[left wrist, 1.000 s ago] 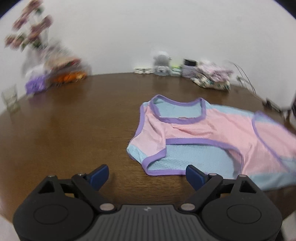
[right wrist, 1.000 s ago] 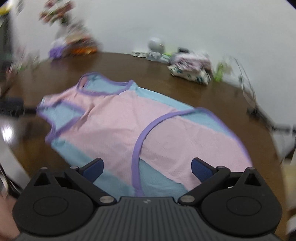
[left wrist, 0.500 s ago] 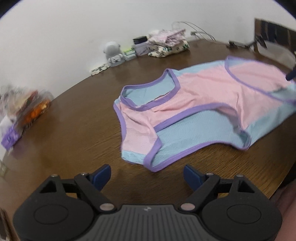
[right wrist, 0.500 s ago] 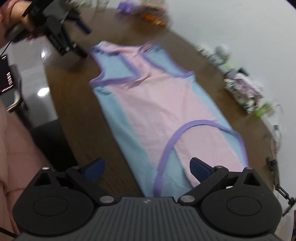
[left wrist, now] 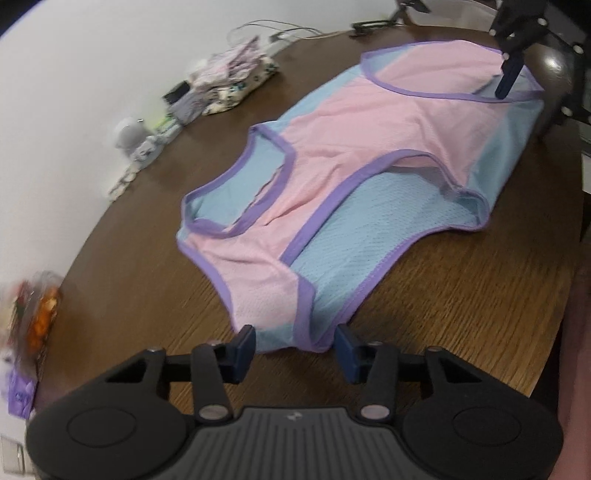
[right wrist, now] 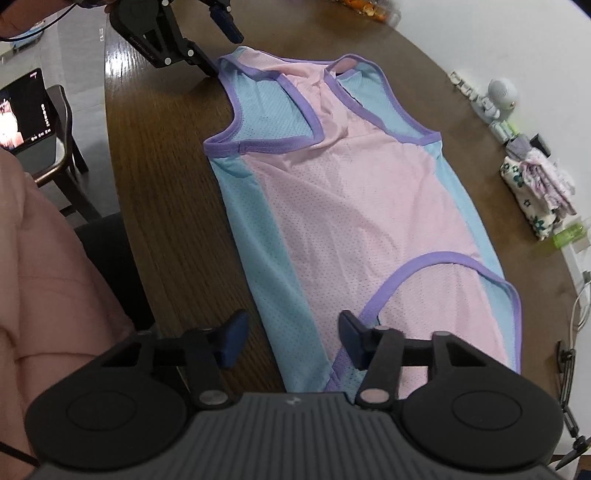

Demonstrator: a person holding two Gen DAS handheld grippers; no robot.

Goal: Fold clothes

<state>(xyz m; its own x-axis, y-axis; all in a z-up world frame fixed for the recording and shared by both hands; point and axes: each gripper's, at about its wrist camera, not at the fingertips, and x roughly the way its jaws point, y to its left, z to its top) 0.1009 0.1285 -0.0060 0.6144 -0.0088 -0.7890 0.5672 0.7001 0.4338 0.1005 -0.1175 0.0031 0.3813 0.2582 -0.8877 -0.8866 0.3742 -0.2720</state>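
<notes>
A sleeveless pink and blue garment [left wrist: 369, 147] with purple trim lies flat on the brown wooden table [left wrist: 461, 302]. My left gripper [left wrist: 294, 341] is at its shoulder end. Its jaws are closing, and the strap's edge lies between the fingertips, which do not press it. In the right wrist view the garment [right wrist: 351, 203] stretches away from my right gripper [right wrist: 291, 332]. That gripper is also closing, with the near hem corner between its fingertips, unpinched. One right finger [left wrist: 509, 79] shows at the far hem, and one left finger [right wrist: 225, 20] at the far strap.
A folded pile of floral clothes [right wrist: 539, 192] and a small white figurine [right wrist: 498, 96] sit along the wall side of the table. Snack packets [left wrist: 40, 314] lie at the left. A person's pink sleeve [right wrist: 44, 295], a chair [right wrist: 62, 122] and a lit screen [right wrist: 26, 110] are beside the table.
Both grippers have rolled and come down closer to the garment's two ends. Their jaws have narrowed, and cloth now lies between each pair of fingertips.
</notes>
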